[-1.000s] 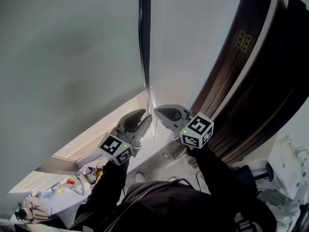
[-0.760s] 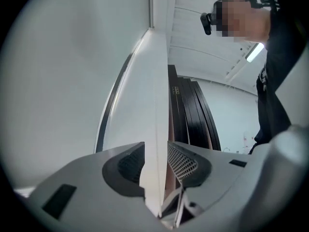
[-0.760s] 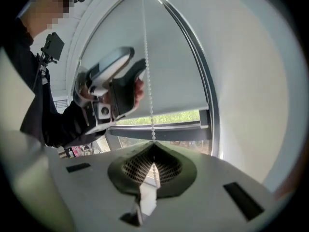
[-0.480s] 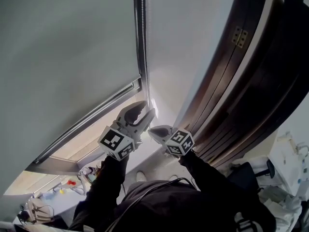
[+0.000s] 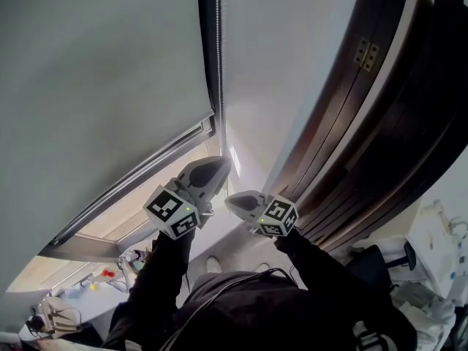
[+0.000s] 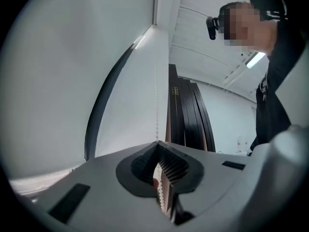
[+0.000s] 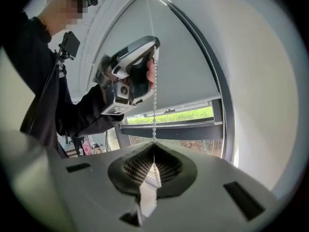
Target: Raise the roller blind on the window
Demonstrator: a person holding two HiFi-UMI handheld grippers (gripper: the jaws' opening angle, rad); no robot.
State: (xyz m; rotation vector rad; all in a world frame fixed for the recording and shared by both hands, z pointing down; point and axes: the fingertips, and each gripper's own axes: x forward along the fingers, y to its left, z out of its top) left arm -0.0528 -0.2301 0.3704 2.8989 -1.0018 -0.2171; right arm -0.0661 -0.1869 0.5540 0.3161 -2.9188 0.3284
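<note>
The grey roller blind [image 5: 102,86] covers most of the window, with a strip of glass [image 7: 186,114] bare under its bottom bar [image 7: 169,125]. A white bead chain [image 5: 219,86] hangs along the blind's right edge. My left gripper [image 5: 223,165] has just closed its jaws and is shut on the chain [image 6: 156,110]. Just below it, my right gripper [image 5: 228,199] is shut on the same chain [image 7: 154,110]. The right gripper view shows the left gripper [image 7: 154,41] clamped on the chain higher up, and the beads run taut between the two.
A dark wooden door frame [image 5: 365,123] with a brass hinge [image 5: 368,61] stands close on the right, past a strip of white wall [image 5: 278,72]. Small clutter [image 5: 110,276] lies low at the left. My dark sleeves fill the bottom of the head view.
My right gripper has come down with the chain and the blind's bottom edge has risen. The left gripper, open half a second ago, has shut on the chain above the right one.
</note>
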